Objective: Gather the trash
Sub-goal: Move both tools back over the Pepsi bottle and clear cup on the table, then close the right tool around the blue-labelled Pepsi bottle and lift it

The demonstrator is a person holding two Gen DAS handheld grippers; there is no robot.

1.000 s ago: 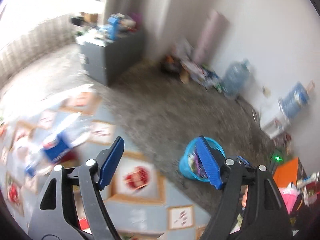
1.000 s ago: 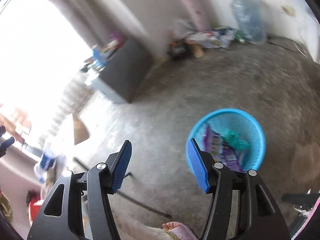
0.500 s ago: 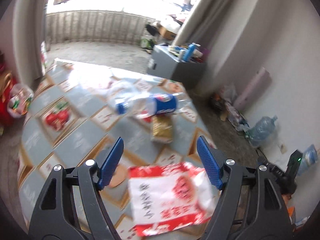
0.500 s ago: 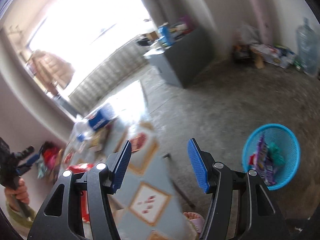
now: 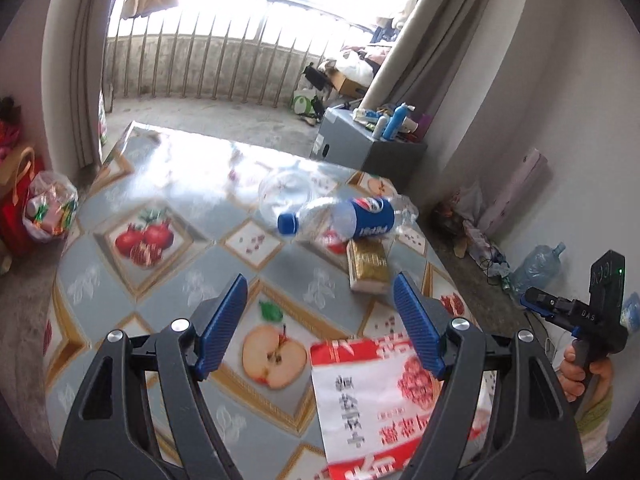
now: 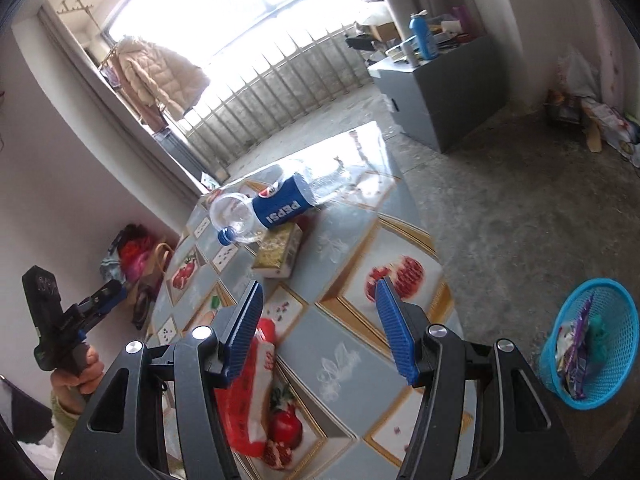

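Note:
A fruit-patterned table carries trash. An empty Pepsi bottle lies on its side in the middle. A gold-topped small box lies just in front of it. A red and white snack bag lies near the front edge. My left gripper is open and empty above the table, just over the bag. My right gripper is open and empty above the table. A blue mesh bin with wrappers stands on the floor at the right.
A grey cabinet with bottles on top stands beyond the table. Bags sit on the floor at the left. Clutter and water jugs line the right wall. A railing closes the balcony behind.
Both grippers have swung from the floor and the blue bin toward the table. The bottle, box and snack bag have come into view. Both stay open.

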